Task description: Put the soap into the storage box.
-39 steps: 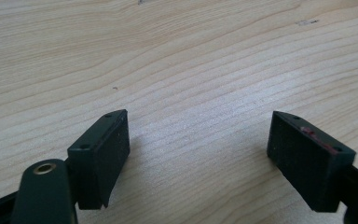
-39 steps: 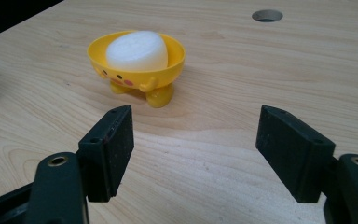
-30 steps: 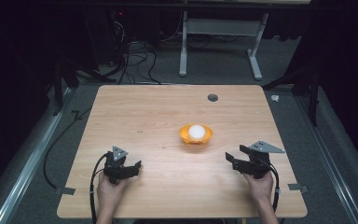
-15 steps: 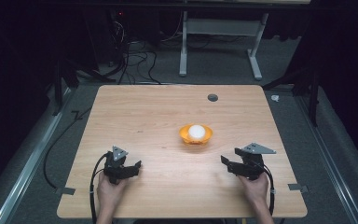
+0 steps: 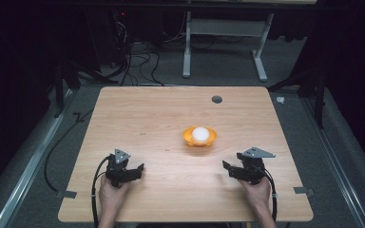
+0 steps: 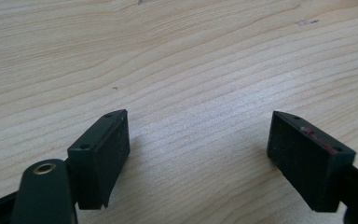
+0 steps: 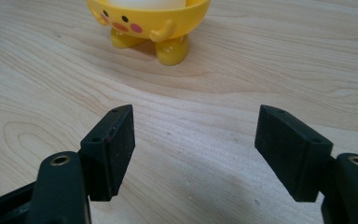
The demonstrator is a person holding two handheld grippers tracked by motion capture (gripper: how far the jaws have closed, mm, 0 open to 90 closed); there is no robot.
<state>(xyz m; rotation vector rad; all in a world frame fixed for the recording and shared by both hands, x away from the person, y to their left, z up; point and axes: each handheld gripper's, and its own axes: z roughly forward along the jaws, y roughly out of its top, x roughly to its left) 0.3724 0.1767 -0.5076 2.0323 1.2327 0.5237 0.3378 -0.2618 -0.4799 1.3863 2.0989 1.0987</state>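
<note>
Two grippers rest low in the frame of the high view, the left gripper (image 5: 138, 167) at lower left and the right gripper (image 5: 225, 166) at lower right, both with jaws apart and nothing between them. The white egg (image 5: 200, 133) sits in the yellow egg cup (image 5: 199, 140) at mid-table, untouched. Judging by this, the handling hasn't begun: reaching and grasping are still ahead.

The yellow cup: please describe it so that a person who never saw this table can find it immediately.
Look at the wooden table and go slightly right of its middle. There stands the yellow cup, with a white egg-shaped ball inside. In the right gripper view it has a painted face with pink cheeks and small feet; nothing else on the table is coloured.
</note>
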